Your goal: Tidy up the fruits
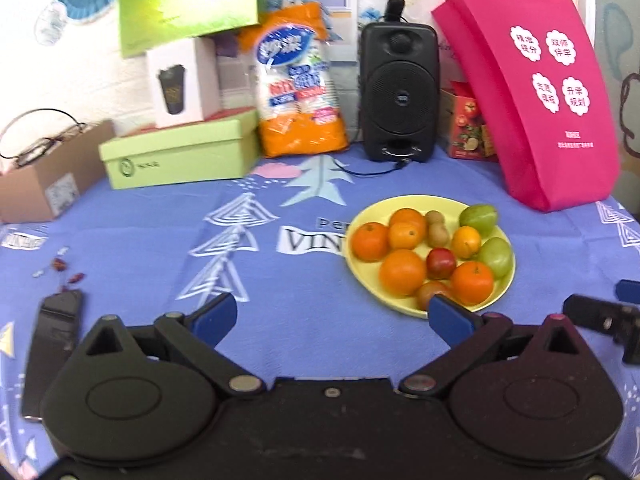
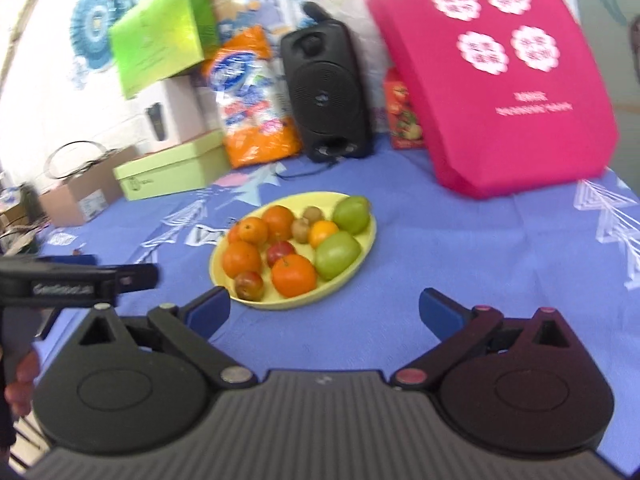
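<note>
- Both grippers hang over the blue tablecloth [image 1: 304, 320], near side of the table, and neither one has anything in it.
- Left gripper [image 1: 334, 314]: blue pads spread wide apart, only cloth between them; its right pad overlaps the near rim of the yellow plate [image 1: 404, 202] in this view, but contact can't be judged.
- Right gripper [image 2: 324, 310]: jaws released just as wide, nothing between them, plate just beyond its left pad.
- The plate sits mid-table, heaped with fruit; from the right wrist its oval runs from near-left to far-right.
- On it: oranges [image 1: 402, 272] towards the left and near side, two green fruits [image 2: 336, 255] on the right with their long axes tilted up to the right, two small brown kiwis [image 1: 437, 229] stacked near to far in the middle, and a red fruit [image 1: 440, 263].
- Another reddish fruit [image 2: 249, 285] at the near rim is half hidden behind the left gripper's pad in the left wrist view.
- Far side: black speaker [image 1: 398, 88], pink bag [image 1: 552, 92] cut off at the top, and green box [image 1: 180, 152].
- The right wrist picture is smeared with blur, and the bag's print can't be read.
</note>
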A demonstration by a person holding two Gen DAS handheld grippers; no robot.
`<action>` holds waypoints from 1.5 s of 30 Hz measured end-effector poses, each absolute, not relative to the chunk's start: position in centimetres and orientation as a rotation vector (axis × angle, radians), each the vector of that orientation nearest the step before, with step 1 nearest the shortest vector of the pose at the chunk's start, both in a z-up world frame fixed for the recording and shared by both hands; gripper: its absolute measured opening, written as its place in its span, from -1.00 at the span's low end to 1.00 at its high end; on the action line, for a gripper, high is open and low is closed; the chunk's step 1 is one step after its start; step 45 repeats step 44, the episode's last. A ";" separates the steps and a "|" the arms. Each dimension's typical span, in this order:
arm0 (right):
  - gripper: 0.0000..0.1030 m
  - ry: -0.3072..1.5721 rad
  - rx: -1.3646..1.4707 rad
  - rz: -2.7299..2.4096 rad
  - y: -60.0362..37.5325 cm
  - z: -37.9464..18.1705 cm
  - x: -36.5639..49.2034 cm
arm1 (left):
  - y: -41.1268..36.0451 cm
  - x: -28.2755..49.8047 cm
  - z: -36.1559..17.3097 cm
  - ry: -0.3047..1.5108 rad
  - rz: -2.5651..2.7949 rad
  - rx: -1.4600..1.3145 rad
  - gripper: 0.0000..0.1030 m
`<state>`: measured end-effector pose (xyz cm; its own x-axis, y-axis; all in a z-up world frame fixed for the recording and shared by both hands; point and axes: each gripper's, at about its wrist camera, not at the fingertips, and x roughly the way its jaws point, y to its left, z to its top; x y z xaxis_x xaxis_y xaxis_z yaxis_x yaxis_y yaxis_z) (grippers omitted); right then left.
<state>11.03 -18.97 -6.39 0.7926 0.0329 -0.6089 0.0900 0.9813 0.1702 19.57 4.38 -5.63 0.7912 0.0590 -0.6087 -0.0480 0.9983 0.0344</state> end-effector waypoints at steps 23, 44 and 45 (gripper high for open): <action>1.00 0.619 0.030 -0.155 -13.0 -2.5 6.5 | 4.6 10.1 -1.6 0.531 0.019 0.002 1.00; 1.00 0.586 -0.018 -0.140 -11.8 -1.3 3.7 | 3.6 6.2 -0.8 0.475 0.037 0.000 1.00; 1.00 0.586 -0.018 -0.140 -11.8 -1.3 3.7 | 3.6 6.2 -0.8 0.475 0.037 0.000 1.00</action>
